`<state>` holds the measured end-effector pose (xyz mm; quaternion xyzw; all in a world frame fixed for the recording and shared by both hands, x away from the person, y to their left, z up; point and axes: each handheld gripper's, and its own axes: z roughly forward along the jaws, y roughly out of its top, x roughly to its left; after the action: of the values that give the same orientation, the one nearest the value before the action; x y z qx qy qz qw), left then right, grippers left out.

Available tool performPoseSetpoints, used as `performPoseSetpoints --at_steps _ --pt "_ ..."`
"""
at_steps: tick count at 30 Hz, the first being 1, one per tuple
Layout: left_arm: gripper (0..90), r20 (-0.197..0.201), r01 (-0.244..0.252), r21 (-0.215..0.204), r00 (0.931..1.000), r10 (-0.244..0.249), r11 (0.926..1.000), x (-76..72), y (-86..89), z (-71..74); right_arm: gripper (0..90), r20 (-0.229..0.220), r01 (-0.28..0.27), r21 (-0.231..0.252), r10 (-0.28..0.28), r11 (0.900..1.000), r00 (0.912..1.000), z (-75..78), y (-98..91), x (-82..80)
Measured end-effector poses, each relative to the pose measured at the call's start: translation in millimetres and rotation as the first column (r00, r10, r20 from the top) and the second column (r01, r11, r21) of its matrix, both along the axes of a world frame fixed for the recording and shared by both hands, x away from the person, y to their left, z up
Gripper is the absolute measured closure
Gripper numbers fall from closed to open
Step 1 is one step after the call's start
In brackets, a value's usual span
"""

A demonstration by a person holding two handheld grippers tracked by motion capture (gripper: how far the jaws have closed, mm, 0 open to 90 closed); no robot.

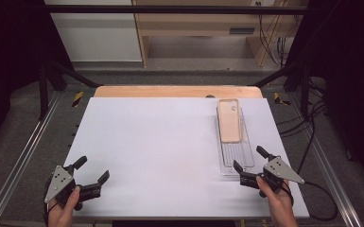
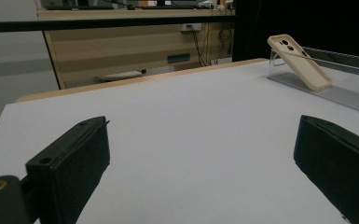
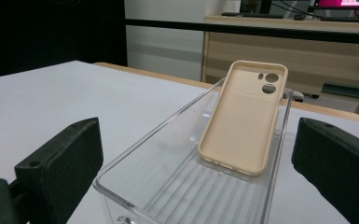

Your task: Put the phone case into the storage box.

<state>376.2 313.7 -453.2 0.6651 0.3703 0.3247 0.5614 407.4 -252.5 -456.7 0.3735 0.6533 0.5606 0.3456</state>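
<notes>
A beige phone case leans inside a long, clear plastic tray on the right side of a white counter. The case is tilted, its upper end with two round camera openings propped against the tray's far wall and its lower end resting on the tray's ribbed floor; in the right gripper view the case shows its smooth back face, and the tray opens toward the camera with its near half bare. The tray runs from front to back, close to the counter's right edge but not over it. The right gripper sits just at the tray's near end, held by the person's right hand near the counter's front edge; its fingers are spread wide and hold nothing, with the tray's near rim between them in the right gripper view. The left gripper rests low at the counter's front left corner, well apart from the tray, held in the left hand; its fingers are also spread wide with nothing between them but bare counter. In the left gripper view the case stands far off to the right. The whole middle and left of the counter lie bare. A strip of wood borders the counter's far edge.
</notes>
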Motion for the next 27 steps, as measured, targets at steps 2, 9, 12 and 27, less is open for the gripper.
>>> performPoseSetpoints --at_steps 2,9,12,27 --pt "3.1 0.001 0.002 0.001 1.0000 -0.002 1.0000 0.0 -0.1 0.0 2.5 0.000 -0.003 0.003 0.003 1.0000 1.0000 -0.8 1.3 0.7" --pt "3.2 0.004 0.008 0.005 1.0000 -0.008 1.0000 0.0 -0.9 0.1 2.5 0.009 -0.011 0.009 0.011 0.9999 0.9999 -2.0 5.1 2.4" --pt "3.2 0.004 0.011 0.007 0.9999 -0.011 0.9999 -0.1 -1.3 0.1 2.5 0.011 -0.016 0.008 0.016 0.9998 0.9998 -2.6 6.8 3.0" --pt "3.0 0.021 0.027 -0.012 0.9994 -0.026 0.9996 -0.6 -1.5 1.1 2.9 0.040 -0.066 0.016 0.066 0.9977 0.9971 -5.9 18.3 6.8"
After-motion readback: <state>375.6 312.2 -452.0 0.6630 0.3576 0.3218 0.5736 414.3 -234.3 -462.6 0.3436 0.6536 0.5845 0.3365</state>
